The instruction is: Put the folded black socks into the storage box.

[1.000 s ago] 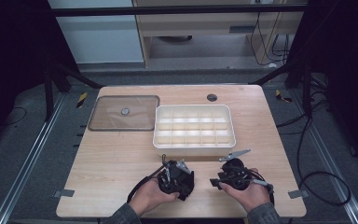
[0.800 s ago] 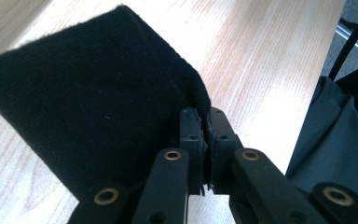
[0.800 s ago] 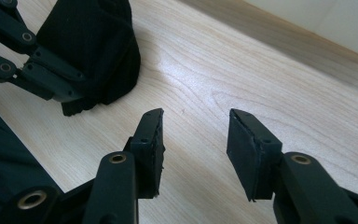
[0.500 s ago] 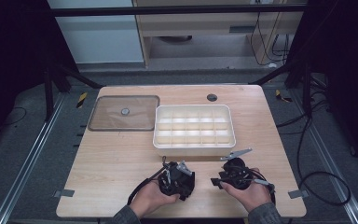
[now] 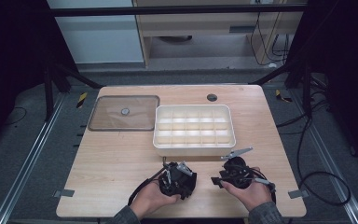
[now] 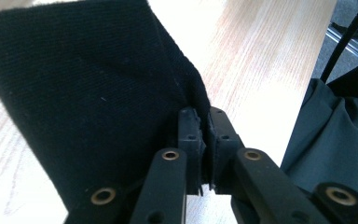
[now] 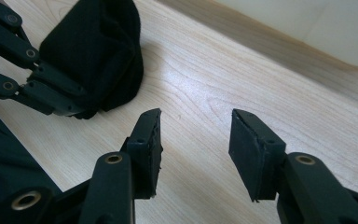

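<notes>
Black cloth [image 6: 88, 107], soft knit, pinched at one edge between the jaws of the left gripper [image 6: 204, 135], which are closed on it almost fully with only the fabric's thickness between the pads. It sits near the desk's [image 5: 121, 158] front edge, a little left of centre, bunched under the left gripper [image 5: 177, 179] in the high view. From the right gripper view the cloth [image 7: 93, 60] is a slumped lump resting on the wood, the left gripper's linkage against it. Judged light, limp, not fragile; it will drape and fold under its own weight, so a grip on one edge leaves the rest hanging. Fuzzy weave should hold well against the pads, little slip expected. Best second hold looks to be a free edge or corner opposite the pinch, to spread it. Right gripper [image 7: 193, 140] is about half open, nothing between the jaws, hovering over bare wood just right of the cloth. Beyond, mid-desk: white divided tray [image 5: 194, 144], compartments empty. Clear lid [image 5: 123, 113] lies flat to its left, toward the back-left corner.
</notes>
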A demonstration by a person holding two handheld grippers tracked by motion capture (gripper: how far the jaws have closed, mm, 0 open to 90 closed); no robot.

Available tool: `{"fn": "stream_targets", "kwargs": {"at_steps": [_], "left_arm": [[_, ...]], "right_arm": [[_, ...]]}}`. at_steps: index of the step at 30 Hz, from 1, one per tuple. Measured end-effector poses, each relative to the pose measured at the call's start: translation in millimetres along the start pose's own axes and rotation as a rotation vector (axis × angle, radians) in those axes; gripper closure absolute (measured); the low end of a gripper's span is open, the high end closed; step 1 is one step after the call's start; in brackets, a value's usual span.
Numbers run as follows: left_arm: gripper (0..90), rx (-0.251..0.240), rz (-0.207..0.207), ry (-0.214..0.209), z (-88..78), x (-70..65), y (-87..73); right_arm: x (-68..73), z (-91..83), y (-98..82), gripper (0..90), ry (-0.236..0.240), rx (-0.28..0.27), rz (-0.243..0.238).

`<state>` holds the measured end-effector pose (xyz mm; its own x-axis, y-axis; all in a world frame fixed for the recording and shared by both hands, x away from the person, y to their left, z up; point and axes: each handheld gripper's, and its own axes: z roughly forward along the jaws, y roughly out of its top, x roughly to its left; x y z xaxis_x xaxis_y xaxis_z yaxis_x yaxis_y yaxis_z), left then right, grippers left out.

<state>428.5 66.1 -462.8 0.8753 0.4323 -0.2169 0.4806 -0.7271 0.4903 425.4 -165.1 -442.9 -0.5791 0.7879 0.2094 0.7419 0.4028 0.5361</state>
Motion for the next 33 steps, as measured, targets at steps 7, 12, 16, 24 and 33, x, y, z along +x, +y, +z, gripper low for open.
{"fn": "stream_targets", "kwargs": {"at_steps": [7, 12, 16, 24, 33], "left_arm": [[76.2, -0.026, -0.012, 0.03, -9.5, 0.3, 6.6], [72.8, -0.046, -0.01, 0.038, -13.9, -2.2, 11.3], [71.1, -0.063, -0.009, 0.04, -18.7, -4.3, 16.3], [68.8, -0.083, -0.001, 0.043, -23.0, -3.5, 25.6], [63.2, -0.141, -0.003, 0.091, -44.3, -0.7, 22.0]], "right_arm": [[1.9, -1.4, 2.8, 52.9, 0.003, -0.007, 0.0], [1.4, -2.6, 3.5, 52.1, 0.0, -0.008, 0.005], [-0.4, -4.8, 2.9, 51.8, -0.002, -0.013, 0.009], [-1.7, -7.1, 2.9, 50.8, -0.001, -0.025, 0.019], [1.5, -10.8, 5.1, 48.9, -0.001, -0.046, 0.02]]}}
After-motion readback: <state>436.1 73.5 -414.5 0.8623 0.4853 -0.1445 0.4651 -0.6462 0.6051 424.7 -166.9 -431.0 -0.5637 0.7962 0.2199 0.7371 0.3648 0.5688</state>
